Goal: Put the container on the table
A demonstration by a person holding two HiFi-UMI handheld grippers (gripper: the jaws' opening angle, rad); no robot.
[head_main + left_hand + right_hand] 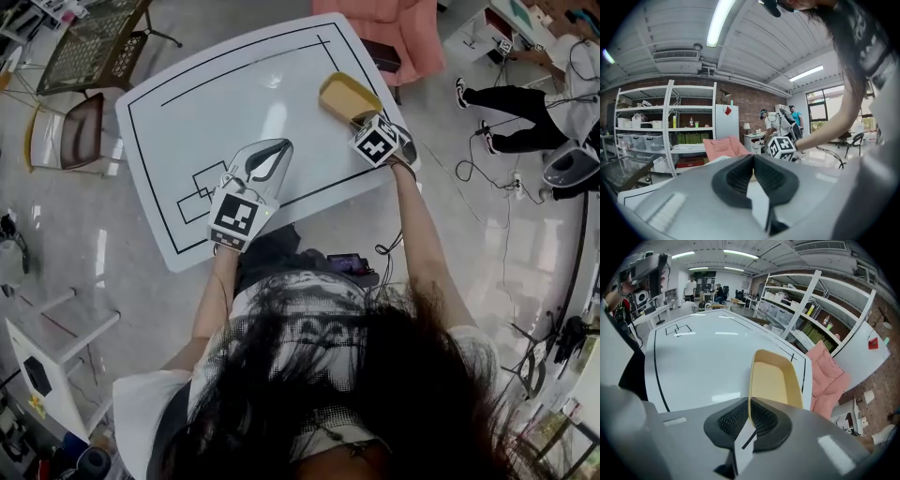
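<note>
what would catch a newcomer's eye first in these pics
The yellow container stands out most, pinched by its rim in the right gripper over the far right corner of the white table. Next come the black lines drawn on the table, and the left gripper, shut and empty, above its near edge.

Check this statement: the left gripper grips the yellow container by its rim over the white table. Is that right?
No. The right gripper grips the yellow container by its rim over the white table; the right gripper view shows it.
</note>
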